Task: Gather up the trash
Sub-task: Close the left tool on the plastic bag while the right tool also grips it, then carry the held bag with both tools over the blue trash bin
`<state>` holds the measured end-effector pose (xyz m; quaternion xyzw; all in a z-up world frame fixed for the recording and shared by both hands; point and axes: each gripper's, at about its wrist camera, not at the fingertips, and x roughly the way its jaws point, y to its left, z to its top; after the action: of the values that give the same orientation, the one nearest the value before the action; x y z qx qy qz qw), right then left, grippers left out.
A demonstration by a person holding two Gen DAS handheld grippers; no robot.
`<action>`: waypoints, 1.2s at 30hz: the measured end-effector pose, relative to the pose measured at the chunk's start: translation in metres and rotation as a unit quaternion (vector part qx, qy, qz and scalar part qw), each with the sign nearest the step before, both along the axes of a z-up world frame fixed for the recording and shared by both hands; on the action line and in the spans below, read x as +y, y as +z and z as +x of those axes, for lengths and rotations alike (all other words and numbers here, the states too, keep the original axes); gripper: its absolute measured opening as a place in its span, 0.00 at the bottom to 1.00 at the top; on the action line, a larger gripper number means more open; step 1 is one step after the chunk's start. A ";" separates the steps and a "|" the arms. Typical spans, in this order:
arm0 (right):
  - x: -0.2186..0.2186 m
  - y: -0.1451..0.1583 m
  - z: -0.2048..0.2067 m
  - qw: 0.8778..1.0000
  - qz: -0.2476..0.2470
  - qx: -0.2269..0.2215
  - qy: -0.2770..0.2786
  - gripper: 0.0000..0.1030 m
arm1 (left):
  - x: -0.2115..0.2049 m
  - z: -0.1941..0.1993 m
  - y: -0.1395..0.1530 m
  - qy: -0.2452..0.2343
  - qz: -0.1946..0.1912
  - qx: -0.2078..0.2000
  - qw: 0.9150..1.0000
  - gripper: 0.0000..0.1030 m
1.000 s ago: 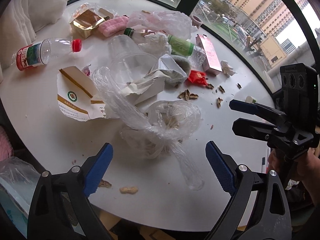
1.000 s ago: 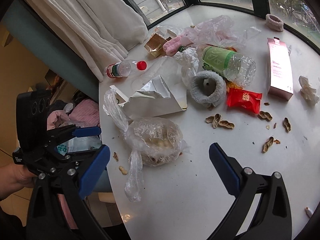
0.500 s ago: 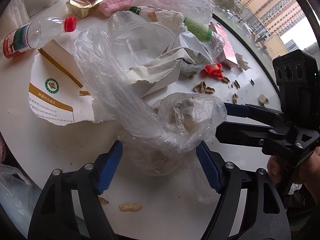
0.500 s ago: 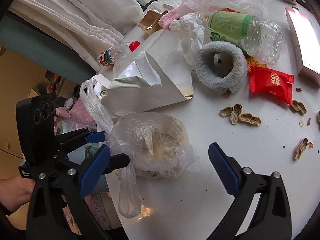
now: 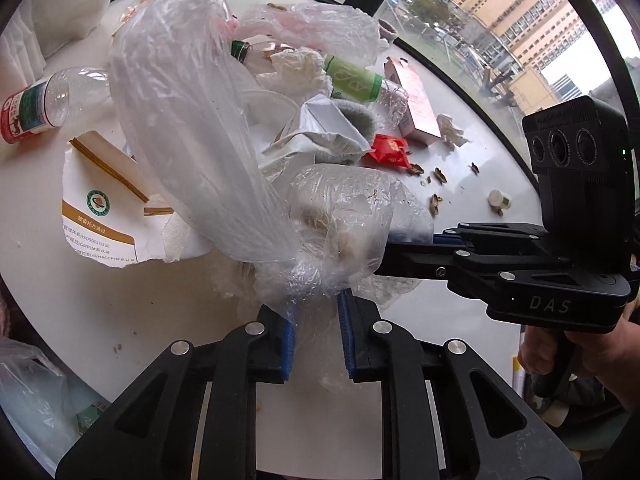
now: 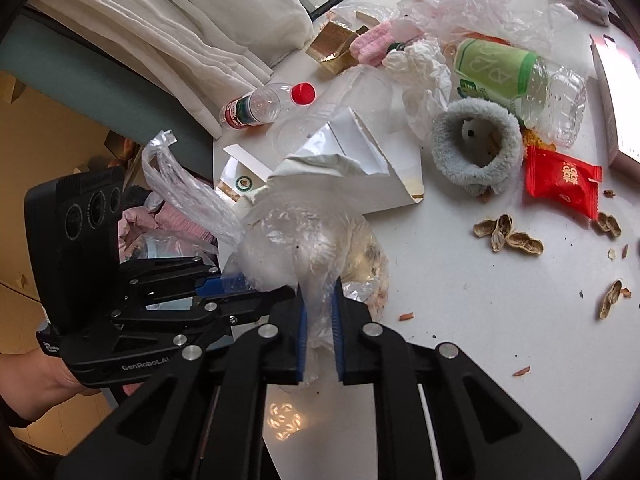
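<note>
Round white tabletop — we log it strewn with litter. Clear plastic bag of scraps sits near its edge; our left tongs and right tongs both pinch its film. Smallest — peanut shells.

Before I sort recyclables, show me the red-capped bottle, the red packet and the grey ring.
Red-capped bottle (image 6: 264,104), right wrist view, clear body.
Red packet (image 6: 560,182), right wrist view, middle of wrapper.
Grey ring (image 6: 452,152), right wrist view, fuzzy left rim.
</note>
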<state>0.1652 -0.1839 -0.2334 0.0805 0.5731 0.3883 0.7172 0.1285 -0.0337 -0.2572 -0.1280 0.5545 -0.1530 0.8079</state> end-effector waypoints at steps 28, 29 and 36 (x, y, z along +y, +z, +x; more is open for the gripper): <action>0.099 0.120 -0.100 0.993 0.025 -0.095 0.058 0.12 | 0.090 -0.118 0.128 0.062 0.008 -0.091 0.994 0.16; 0.109 0.120 -0.105 0.993 0.027 -0.095 0.067 0.12 | 0.099 -0.126 0.130 0.072 0.009 -0.091 0.993 0.17; 0.181 0.118 -0.143 0.986 0.032 -0.092 0.133 0.12 | 0.156 -0.186 0.133 0.130 0.030 -0.086 0.987 0.17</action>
<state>0.0218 -0.0030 -0.1150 -0.0096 0.4976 0.5038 0.7061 -0.0579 0.1222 -0.1244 -0.1610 0.4655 -0.0398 0.8694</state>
